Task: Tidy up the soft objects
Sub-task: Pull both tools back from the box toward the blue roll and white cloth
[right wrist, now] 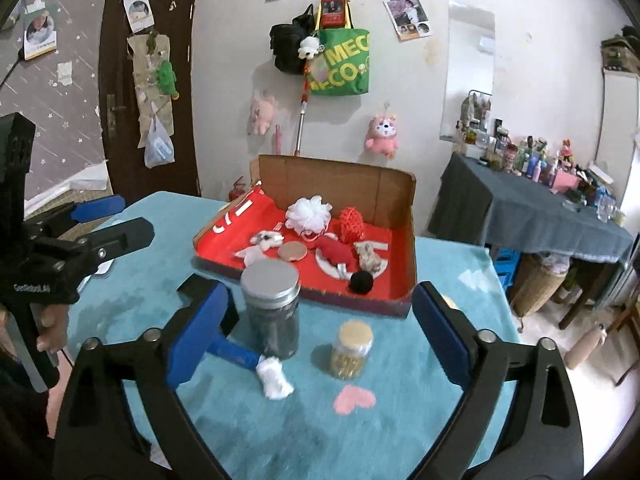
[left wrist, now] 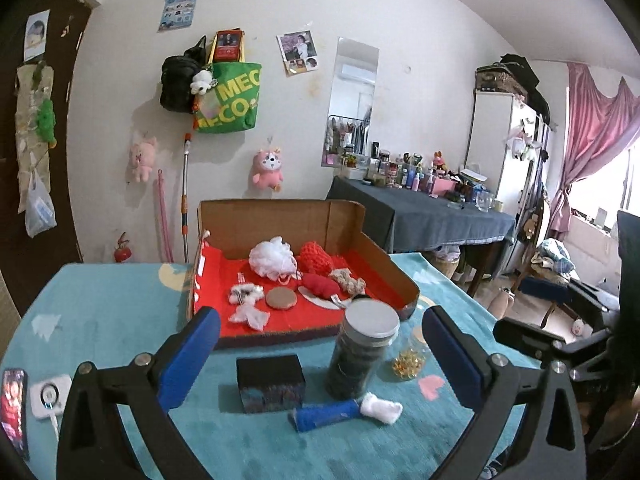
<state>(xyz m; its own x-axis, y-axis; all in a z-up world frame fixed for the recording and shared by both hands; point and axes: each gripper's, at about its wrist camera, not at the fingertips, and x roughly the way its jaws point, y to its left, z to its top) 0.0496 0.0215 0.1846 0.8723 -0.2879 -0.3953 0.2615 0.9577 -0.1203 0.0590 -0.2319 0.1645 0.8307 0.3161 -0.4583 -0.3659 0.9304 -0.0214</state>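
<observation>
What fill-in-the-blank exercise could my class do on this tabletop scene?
1. The white bath pouf lies inside the cardboard ____.
2. The tall dark jar has a ____ lid.
3. The heart printed on the teal table cover is ____.
4. Both the left hand-held gripper and the right hand-held gripper are ____.

Missing words: box; silver; pink; open

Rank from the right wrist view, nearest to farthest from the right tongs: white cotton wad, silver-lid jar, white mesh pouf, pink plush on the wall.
1. White cotton wad, on the teal cloth just ahead of the right tongs, left of centre.
2. Silver-lid jar, standing behind it.
3. White mesh pouf, inside the cardboard box.
4. Pink plush, hanging on the back wall.
</observation>
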